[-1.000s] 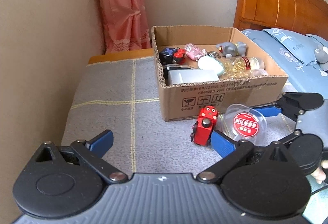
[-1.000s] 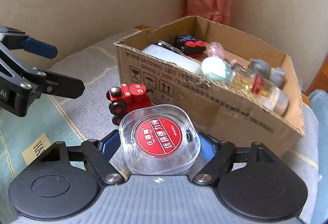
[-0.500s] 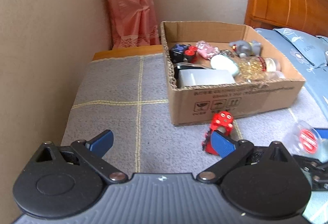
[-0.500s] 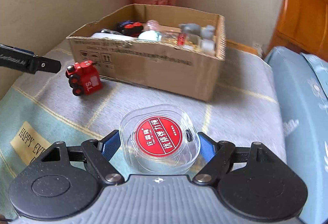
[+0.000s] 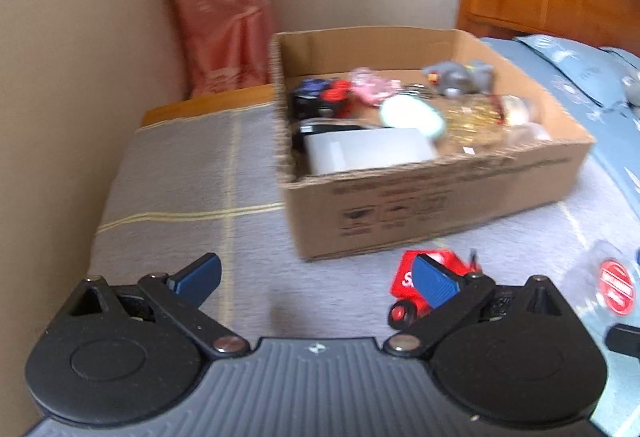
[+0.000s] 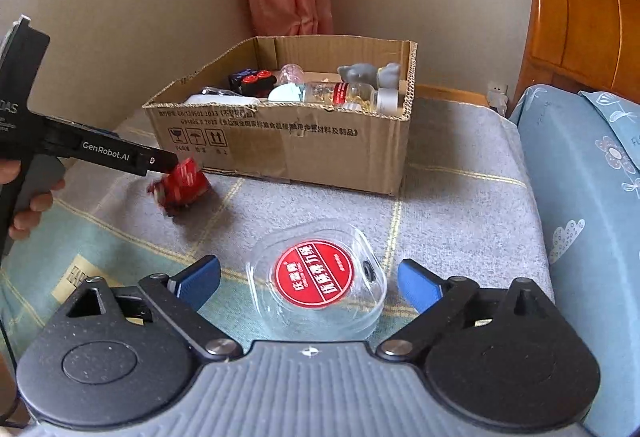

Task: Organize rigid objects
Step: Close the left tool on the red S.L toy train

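Cardboard box (image 6: 288, 145) full of trinkets; both the left gripper (image 5: 316, 279) and right gripper (image 6: 308, 277) spread wide.

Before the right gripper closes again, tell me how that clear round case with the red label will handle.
The clear case looks like thin, glossy plastic, so it may slip between the fingers and flex under a hard squeeze. It appears nearly empty, so probably light. It lies flat on the blanket, so it would likely slide rather than roll.
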### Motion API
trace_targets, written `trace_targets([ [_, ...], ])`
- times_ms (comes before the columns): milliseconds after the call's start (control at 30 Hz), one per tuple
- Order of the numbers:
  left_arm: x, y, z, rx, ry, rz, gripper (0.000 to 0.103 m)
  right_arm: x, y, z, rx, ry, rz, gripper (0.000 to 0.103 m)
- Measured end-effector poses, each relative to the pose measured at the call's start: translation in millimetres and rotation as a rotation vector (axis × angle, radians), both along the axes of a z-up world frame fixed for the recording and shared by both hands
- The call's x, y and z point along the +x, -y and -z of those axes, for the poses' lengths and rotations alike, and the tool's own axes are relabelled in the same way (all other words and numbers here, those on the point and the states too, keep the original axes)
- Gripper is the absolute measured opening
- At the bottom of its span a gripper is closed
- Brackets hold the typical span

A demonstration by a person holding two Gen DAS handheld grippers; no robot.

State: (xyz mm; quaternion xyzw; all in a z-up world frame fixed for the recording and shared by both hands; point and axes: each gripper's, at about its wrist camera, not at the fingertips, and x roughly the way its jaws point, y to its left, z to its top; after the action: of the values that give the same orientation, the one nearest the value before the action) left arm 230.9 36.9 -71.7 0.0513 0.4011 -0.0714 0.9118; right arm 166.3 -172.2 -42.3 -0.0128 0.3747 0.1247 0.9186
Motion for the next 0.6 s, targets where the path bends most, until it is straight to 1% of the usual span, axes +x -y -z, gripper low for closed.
trace_targets([
  [67,-3.4,9.1,-0.4,0.001,-0.001,0.033,0.101,-0.2,0.8,3.3,-0.007,-0.009,-0.006,0.099],
  [200,-15.2,24.5,-1.5,-0.040,-0.010,0.124,0.101,-2.5,0.6,14.3,-0.036,-0.038,-0.027,0.099],
  [267,-22.5,33.8,-0.9,-0.033,-0.007,0.192,0.101,-3.1,-1.4,20.1,-0.063,-0.049,-0.040,0.099],
  [367,-27.9,46.3,7.2,-0.006,-0.035,0.263,0.101,-1.4,-4.3,28.7,-0.097,-0.069,-0.053,0.100],
  [433,-29.1,52.4,14.2,0.018,-0.050,0.281,0.101,-0.9,-6.2,33.4,-0.120,-0.083,-0.058,0.100],
  [467,-28.7,54.8,17.4,0.028,-0.057,0.287,0.101,-0.6,-6.6,35.3,-0.127,-0.086,-0.058,0.103],
  [533,-28.4,57.6,23.6,0.042,-0.073,0.294,0.101,-0.1,-4.2,36.5,-0.117,-0.087,-0.056,0.103],
  [567,-26.9,58.2,26.4,0.053,-0.082,0.293,0.103,-0.3,-3.6,36.2,-0.120,-0.087,-0.060,0.103],
  [600,-26.4,56.4,27.0,0.043,-0.075,0.294,0.102,-0.2,-3.3,36.2,-0.118,-0.086,-0.064,0.103],
])
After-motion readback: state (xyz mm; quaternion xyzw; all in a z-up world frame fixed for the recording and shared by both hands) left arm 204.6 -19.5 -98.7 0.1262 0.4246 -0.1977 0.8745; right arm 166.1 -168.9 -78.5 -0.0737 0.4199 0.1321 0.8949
